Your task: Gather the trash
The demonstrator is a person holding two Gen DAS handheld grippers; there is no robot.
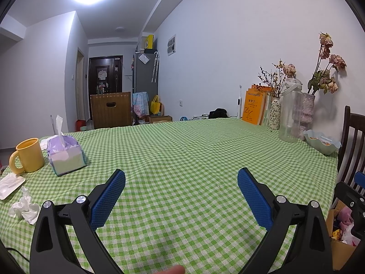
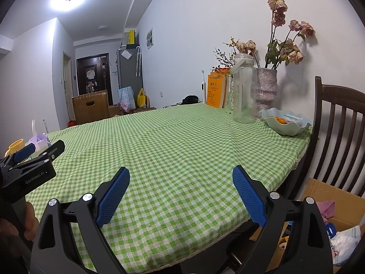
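With both the left gripper [image 1: 181,177] and right gripper [image 2: 181,174] spread wide and empty above the green-checked tablecloth [image 1: 182,150], we judge collection pending: the crumpled white tissue [image 1: 25,207] at far left awaits a leftward reach.

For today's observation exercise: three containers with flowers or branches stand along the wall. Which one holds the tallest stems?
The pinkish textured vase beside the clear water jug: its wilted roses rise far above the small speckled vase with its berry twigs.

Creased checked cloth [image 1: 182,155] covers the table; crumpled paper tissue [image 1: 24,209].
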